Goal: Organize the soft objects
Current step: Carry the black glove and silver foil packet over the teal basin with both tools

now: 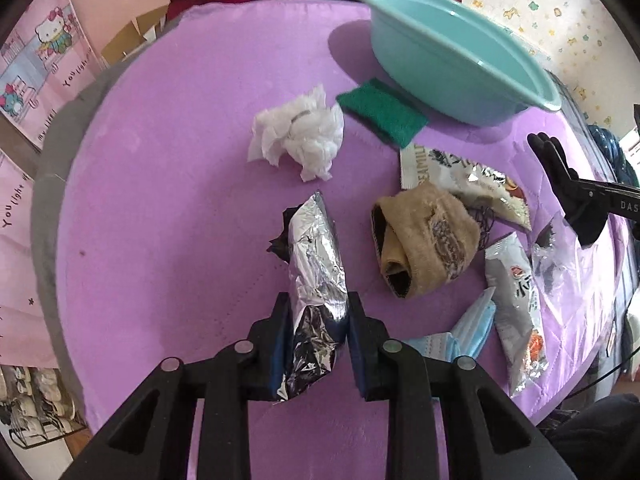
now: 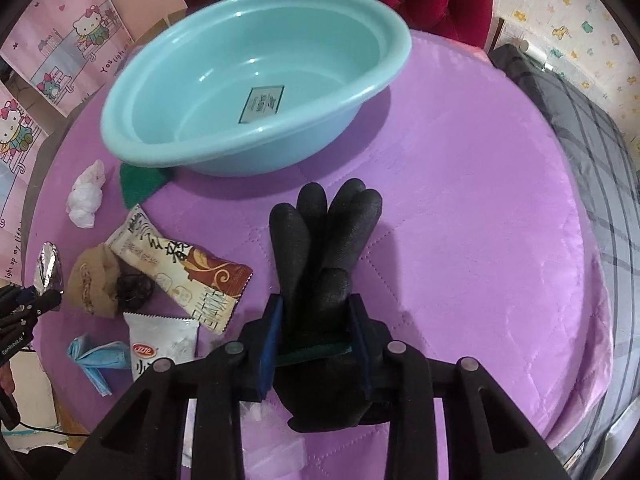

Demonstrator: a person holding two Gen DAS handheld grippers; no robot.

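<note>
Crinkled silver foil fills my left gripper [image 1: 318, 320]: its jaws pinch the foil packet [image 1: 316, 264] above the purple cloth [image 1: 160, 200]. My right gripper [image 2: 316, 320] squeezes a black glove [image 2: 324, 240], its fingers pointing at the empty teal basin [image 2: 256, 92] just ahead.

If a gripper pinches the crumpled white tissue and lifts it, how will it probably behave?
The crumpled white tissue looks thin and loosely bunched, so it would likely squash flat between the fingers and weigh almost nothing. Its loose flaps may hang and flutter. It lies apart from the green scouring pad, so probably nothing drags along.
</note>
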